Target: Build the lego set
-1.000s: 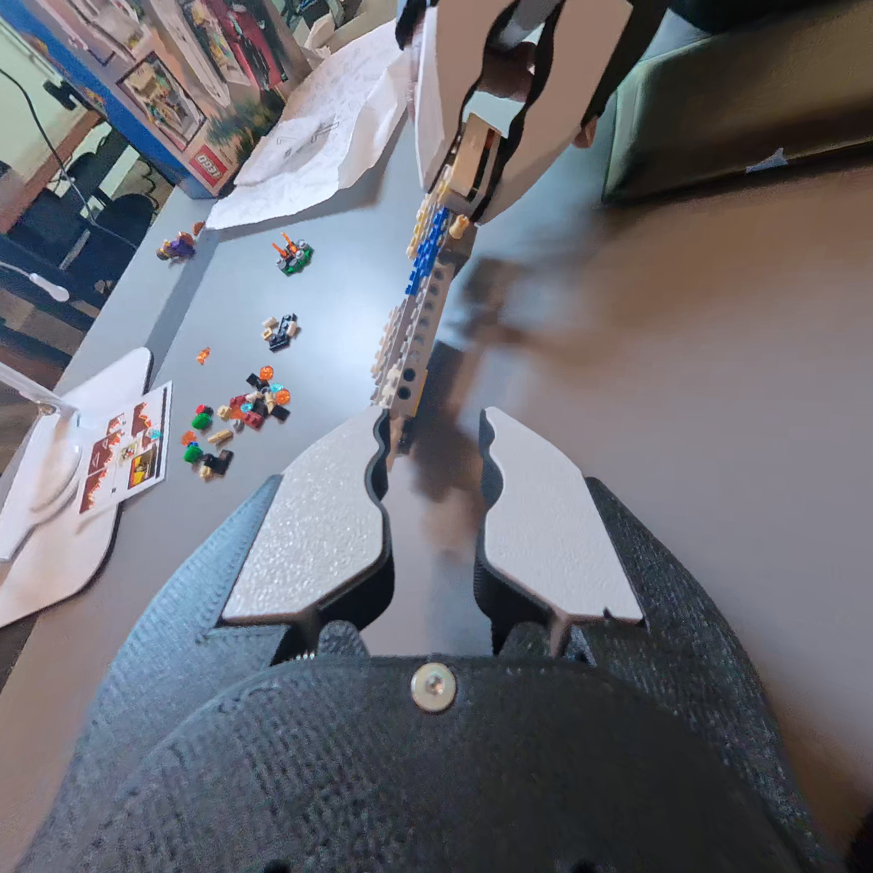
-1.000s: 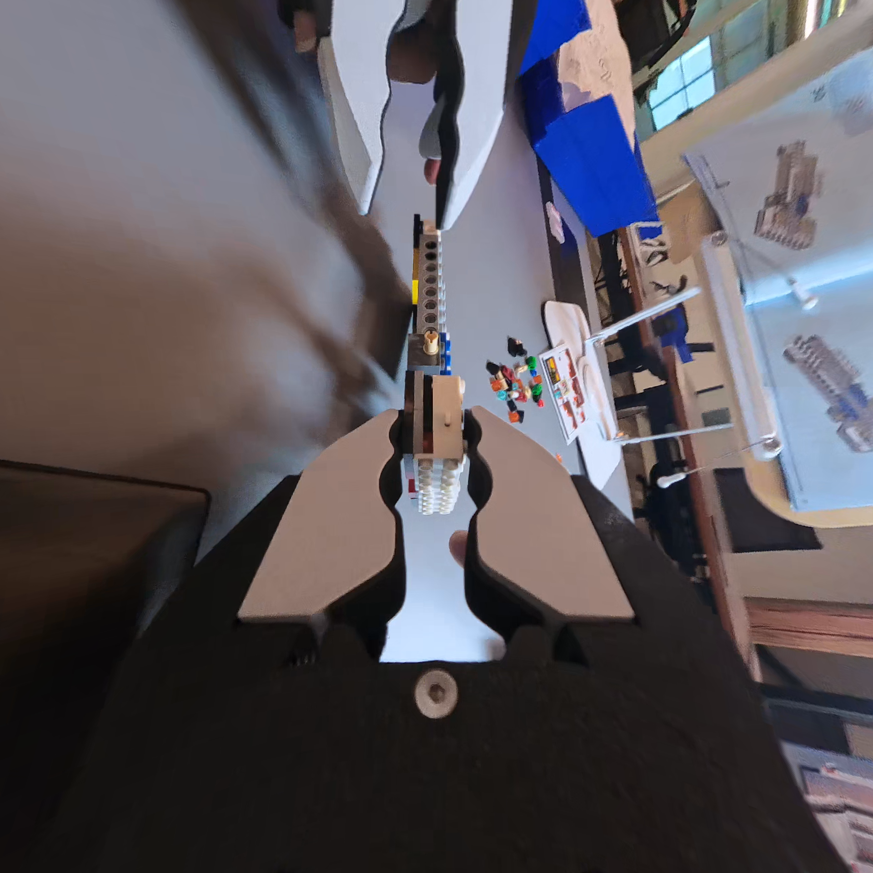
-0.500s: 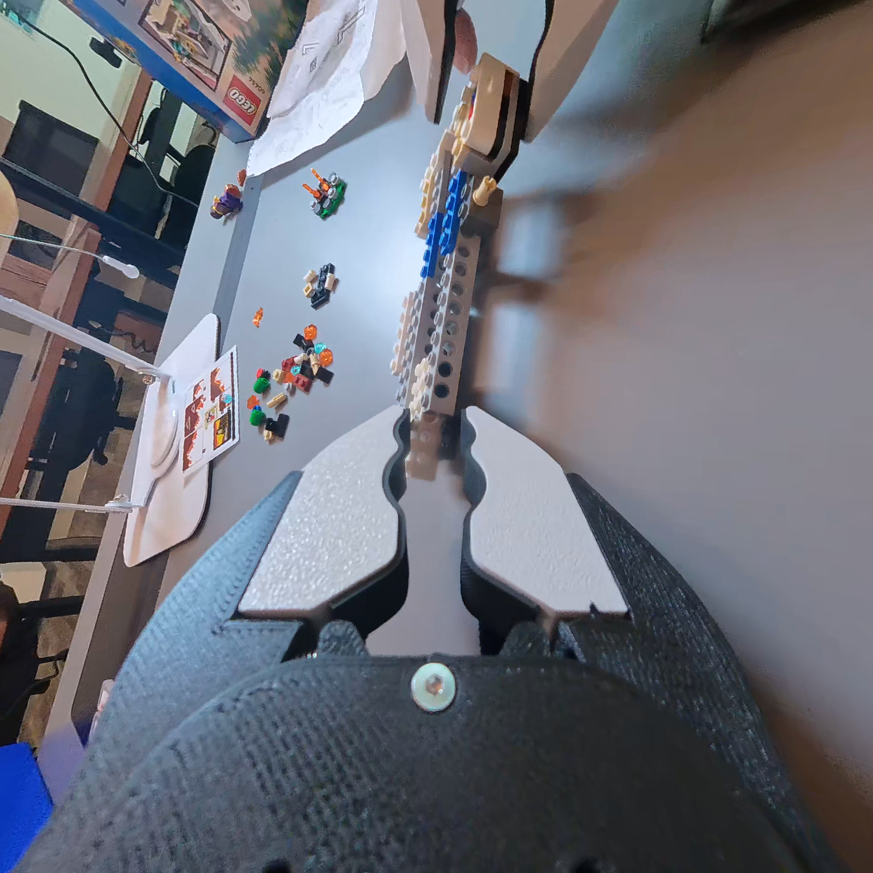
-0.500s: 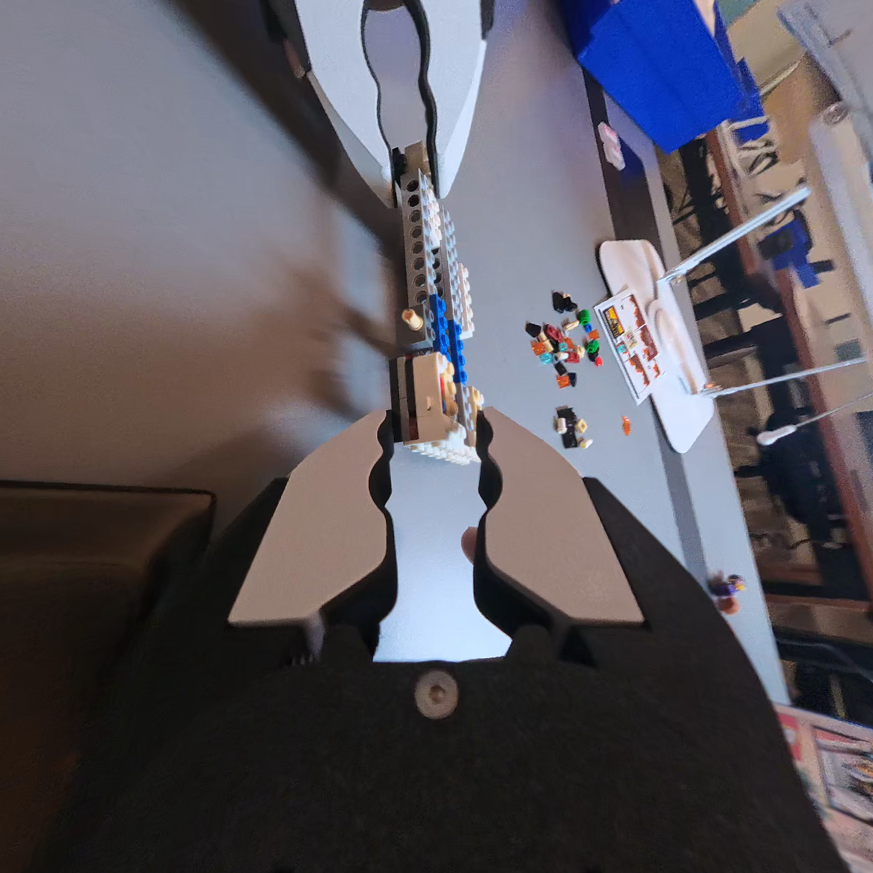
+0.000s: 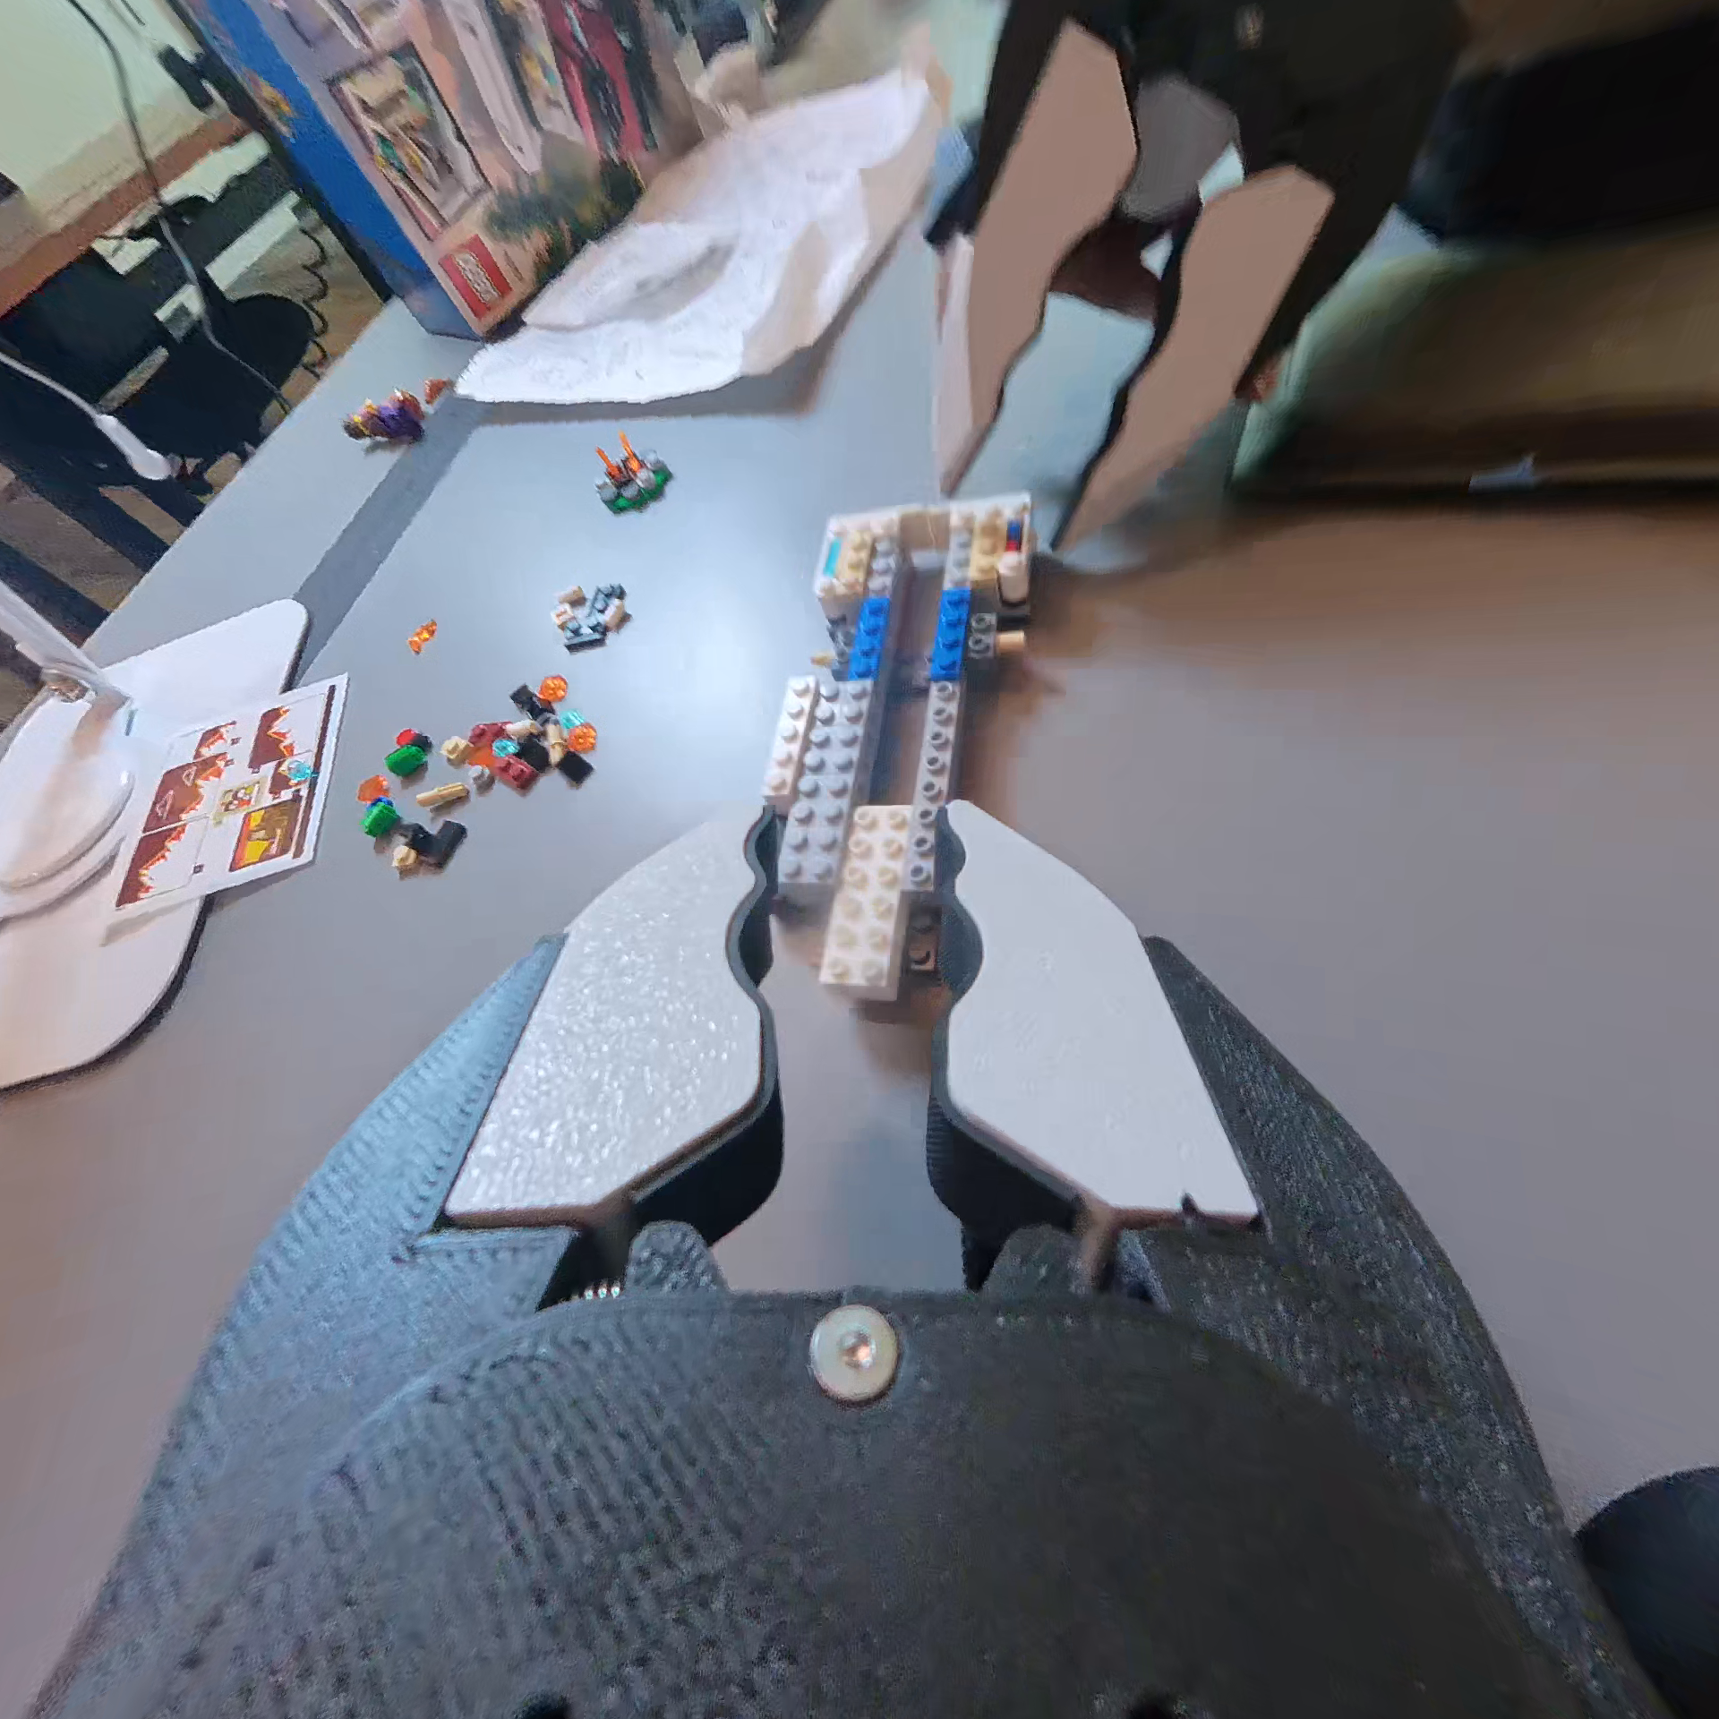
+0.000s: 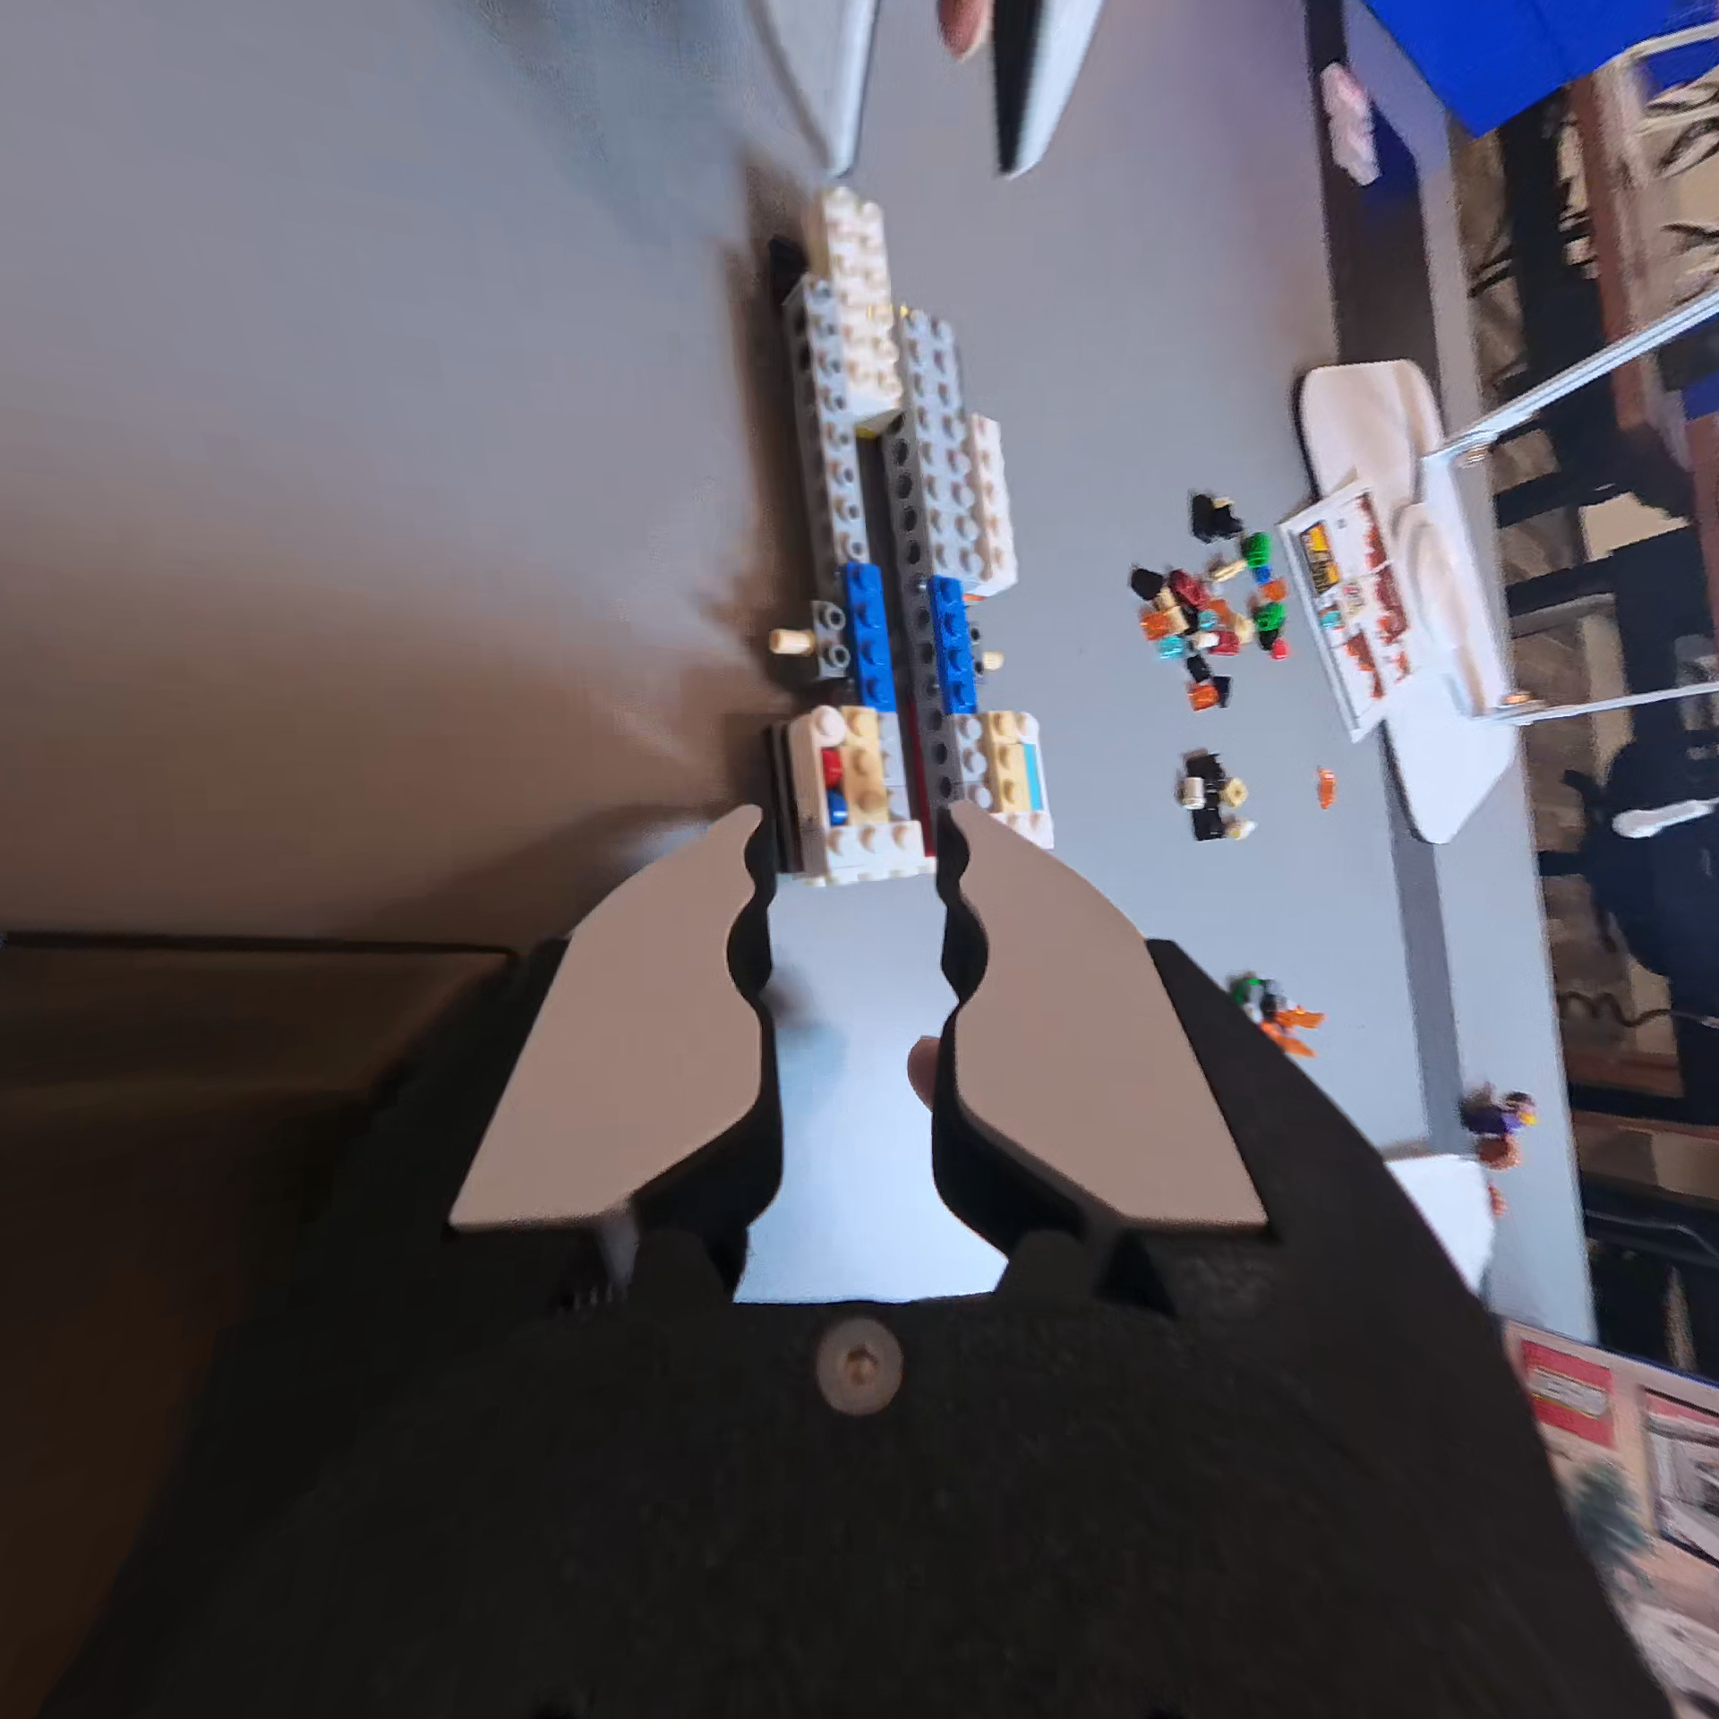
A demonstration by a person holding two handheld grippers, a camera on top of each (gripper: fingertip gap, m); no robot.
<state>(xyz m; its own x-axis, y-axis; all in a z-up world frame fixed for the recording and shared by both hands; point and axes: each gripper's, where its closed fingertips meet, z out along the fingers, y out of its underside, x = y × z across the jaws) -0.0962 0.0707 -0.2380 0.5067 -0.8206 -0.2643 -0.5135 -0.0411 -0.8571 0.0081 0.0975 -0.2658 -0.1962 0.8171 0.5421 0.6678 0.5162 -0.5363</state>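
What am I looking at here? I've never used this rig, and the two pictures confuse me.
There is no robot arm. A person holds a two-finger gripper in each hand, and each gripper has a camera looking forward along its fingers.

One picture comes from the left gripper and the other from the right gripper. They face each other, so each one shows up far off in the other's view.

Between them a long lego build lies flat on the grey table. Both grippers are open, one at each end of it, and neither appears to hold anything.

Off to the side are loose small pieces, a sticker sheet, unfolded paper and the set's box.
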